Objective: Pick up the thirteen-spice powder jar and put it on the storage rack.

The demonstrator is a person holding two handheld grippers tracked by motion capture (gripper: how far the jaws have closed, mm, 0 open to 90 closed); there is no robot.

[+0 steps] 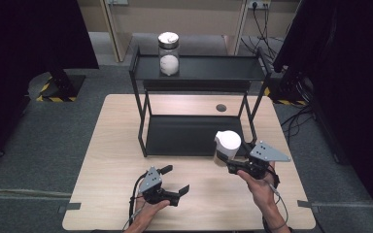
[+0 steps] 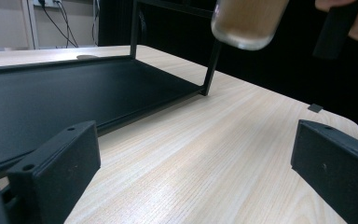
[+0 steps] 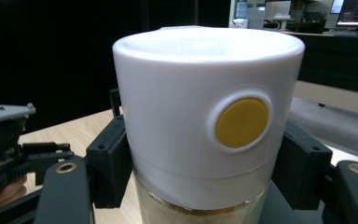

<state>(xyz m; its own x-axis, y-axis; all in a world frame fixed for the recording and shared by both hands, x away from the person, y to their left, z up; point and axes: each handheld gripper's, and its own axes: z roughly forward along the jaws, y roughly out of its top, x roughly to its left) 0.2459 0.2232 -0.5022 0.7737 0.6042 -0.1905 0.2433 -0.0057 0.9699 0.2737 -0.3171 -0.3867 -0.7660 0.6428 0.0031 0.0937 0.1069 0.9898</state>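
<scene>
A glass jar with a white lid (image 1: 227,145) hangs above the table near the rack's front right leg. My right gripper (image 1: 229,164) is shut on it just under the lid. In the right gripper view the jar's white lid (image 3: 205,116) carries a yellow round button (image 3: 241,122), and the black pads (image 3: 109,163) press on both sides. In the left gripper view the jar's brown-filled bottom (image 2: 247,23) floats at the top. My left gripper (image 1: 178,188) rests open low over the table's front, its fingers (image 2: 56,168) wide apart with nothing between them.
A black two-level metal rack (image 1: 196,136) stands on the wooden table (image 1: 107,160). On its top shelf sits a second glass jar with a white lid (image 1: 168,53). A dark round grommet (image 1: 221,108) marks the tabletop behind the rack. Cables trail on the floor at right.
</scene>
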